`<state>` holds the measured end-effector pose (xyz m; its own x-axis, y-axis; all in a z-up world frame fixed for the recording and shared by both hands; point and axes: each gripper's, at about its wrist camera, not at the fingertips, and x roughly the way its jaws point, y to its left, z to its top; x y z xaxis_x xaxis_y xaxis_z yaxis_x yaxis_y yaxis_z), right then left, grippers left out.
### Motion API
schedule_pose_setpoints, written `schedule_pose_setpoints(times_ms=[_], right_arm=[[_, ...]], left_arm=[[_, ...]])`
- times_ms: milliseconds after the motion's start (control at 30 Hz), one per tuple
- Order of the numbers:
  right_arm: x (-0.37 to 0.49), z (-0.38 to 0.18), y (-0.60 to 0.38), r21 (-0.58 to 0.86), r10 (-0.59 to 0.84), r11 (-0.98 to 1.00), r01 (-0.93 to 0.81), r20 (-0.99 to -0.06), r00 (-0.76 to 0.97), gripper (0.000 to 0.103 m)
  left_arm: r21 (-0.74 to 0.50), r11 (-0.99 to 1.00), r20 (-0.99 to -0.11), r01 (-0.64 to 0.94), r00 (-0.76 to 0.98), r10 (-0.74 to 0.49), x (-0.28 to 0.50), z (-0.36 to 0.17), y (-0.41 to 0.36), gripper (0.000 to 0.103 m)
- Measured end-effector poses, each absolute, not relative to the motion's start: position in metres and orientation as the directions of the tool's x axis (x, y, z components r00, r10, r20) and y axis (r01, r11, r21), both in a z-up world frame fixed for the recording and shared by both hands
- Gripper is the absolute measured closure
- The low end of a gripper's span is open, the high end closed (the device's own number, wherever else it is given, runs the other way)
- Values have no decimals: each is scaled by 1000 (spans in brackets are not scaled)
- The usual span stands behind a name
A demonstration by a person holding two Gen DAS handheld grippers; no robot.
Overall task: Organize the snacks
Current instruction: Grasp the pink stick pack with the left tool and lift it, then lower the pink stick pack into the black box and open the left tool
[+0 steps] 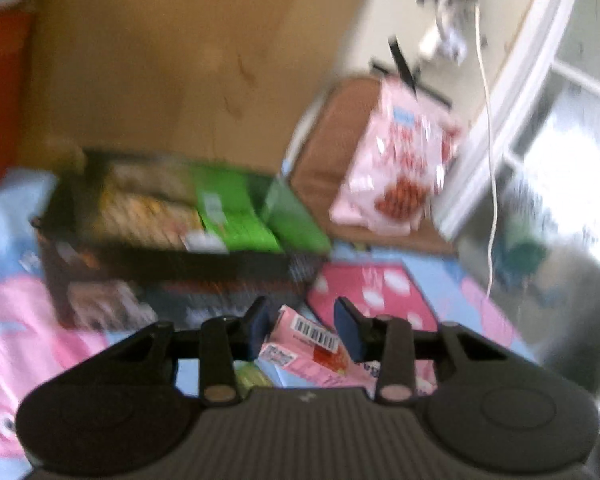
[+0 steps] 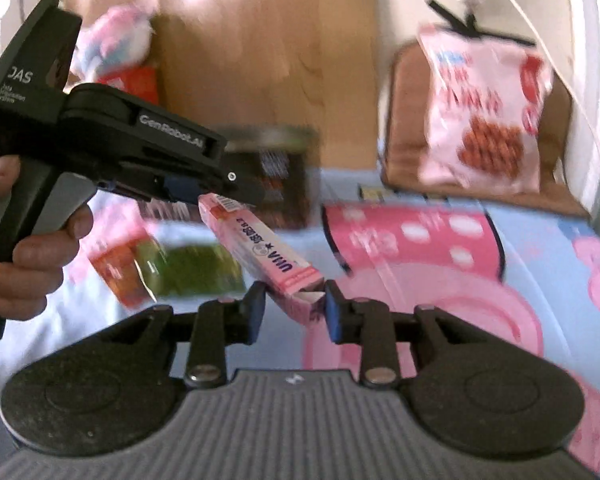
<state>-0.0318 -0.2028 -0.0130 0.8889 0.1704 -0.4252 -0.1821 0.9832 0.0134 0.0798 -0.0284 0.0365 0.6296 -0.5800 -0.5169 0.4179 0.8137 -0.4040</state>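
writing legible in the right wrist view: "genrobot.ai" in pale letters along the barrel of the left gripper (image 2: 220, 194), and "das" with smaller unreadable lines on its rear housing. the long pink box (image 2: 260, 248) carries "una" with a star and further characters along its side; a barcode label sits at its far end.

the pink box is off the bed, bridged between both tools. its far end sits at the fingers of the left gripper, though whether they are clamped on it or merely touching cannot be told from either view. in the left wrist view the left gripper (image 1: 302, 330) shows fingers apart, with the pink box (image 1: 312, 346) and its barcode lying in the gap. the right gripper (image 2: 294, 308) has its blue pads (image 2: 332, 314) apart, the near open-flap end of the box between them, touching or just beside both; a firm grip cannot be confirmed.

a hand (image 2: 32, 256) wraps the left tool's handle.

black basket (image 1: 172, 248) stands on the cartoon-print bed sheet (image 2: 540, 232), holding a green box (image 1: 236, 216) and other blurred packets. a pink snack bag (image 2: 484, 116) with unreadable red lettering leans on a brown cushion (image 2: 404, 120). an orange and green packet (image 2: 164, 268) lies on the sheet, too blurred to read. a wooden headboard (image 1: 180, 56) stands behind the basket.
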Motion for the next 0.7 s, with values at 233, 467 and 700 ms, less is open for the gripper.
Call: schedule_pose_setpoints(times_ms=[233, 467, 700], right_arm=[[15, 22, -166, -109, 228, 955, -277, -326, 917, 69], [80, 25, -137, -148, 219, 947, -285, -350, 911, 70], [108, 14, -120, -130, 165, 963, -235, -402, 901, 56]], left_arm=[[-383, 858, -450, 342, 743, -496, 111, 74, 19, 68], [-394, 888, -477, 236, 773, -418, 146, 64, 50, 68], [-422, 886, -504, 190, 764, -403, 148, 42, 64, 67]])
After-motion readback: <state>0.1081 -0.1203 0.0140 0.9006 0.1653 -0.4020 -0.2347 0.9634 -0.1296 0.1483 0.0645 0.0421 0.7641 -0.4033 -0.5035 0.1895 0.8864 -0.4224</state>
